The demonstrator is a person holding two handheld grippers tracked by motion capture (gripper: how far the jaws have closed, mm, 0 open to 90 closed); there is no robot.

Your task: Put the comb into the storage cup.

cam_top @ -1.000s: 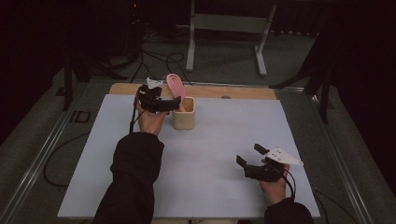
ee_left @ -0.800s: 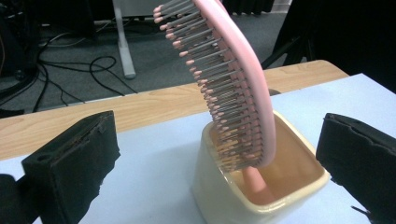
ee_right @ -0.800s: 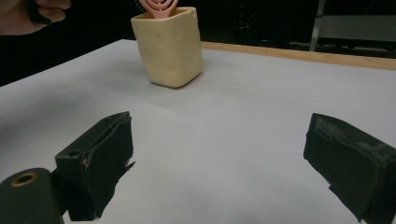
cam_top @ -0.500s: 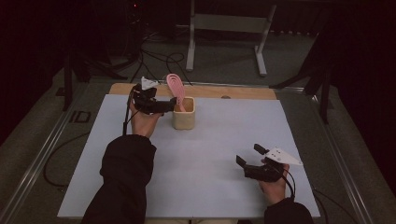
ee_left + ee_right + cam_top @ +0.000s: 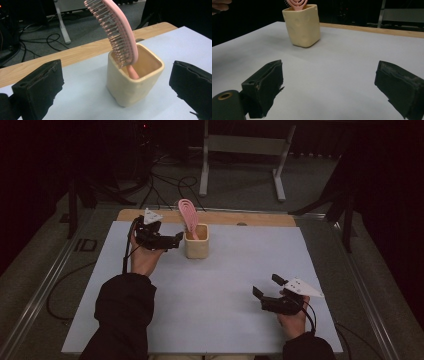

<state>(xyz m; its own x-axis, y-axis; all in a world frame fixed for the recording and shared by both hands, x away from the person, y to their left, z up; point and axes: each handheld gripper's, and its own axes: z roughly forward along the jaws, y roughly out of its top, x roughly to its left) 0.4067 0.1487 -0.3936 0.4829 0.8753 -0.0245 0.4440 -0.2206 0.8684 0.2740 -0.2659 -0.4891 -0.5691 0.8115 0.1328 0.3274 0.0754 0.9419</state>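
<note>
A cream square cup (image 5: 196,244) stands near the far edge of the white table (image 5: 215,295). A pink hairbrush (image 5: 187,214) stands in it handle down, its head leaning left over the rim. My left gripper (image 5: 176,241) is open just left of the cup, jaws pointing at it with a small gap. In the left gripper view the cup (image 5: 133,82) and the brush (image 5: 116,30) sit between the two spread jaws, untouched. My right gripper (image 5: 265,286) is open and holds nothing, low over the table's near right. Its own view has the cup (image 5: 303,25) far ahead.
A wooden strip (image 5: 260,218) runs along the table's far edge. Beyond it are a metal stand (image 5: 240,150) and cables (image 5: 170,182) on the floor. Metal rails (image 5: 45,285) flank the table.
My left gripper has drawn back to the left, away from the cup and brush, and a little nearer the person. The brush stays in the cup. The right gripper has not moved.
</note>
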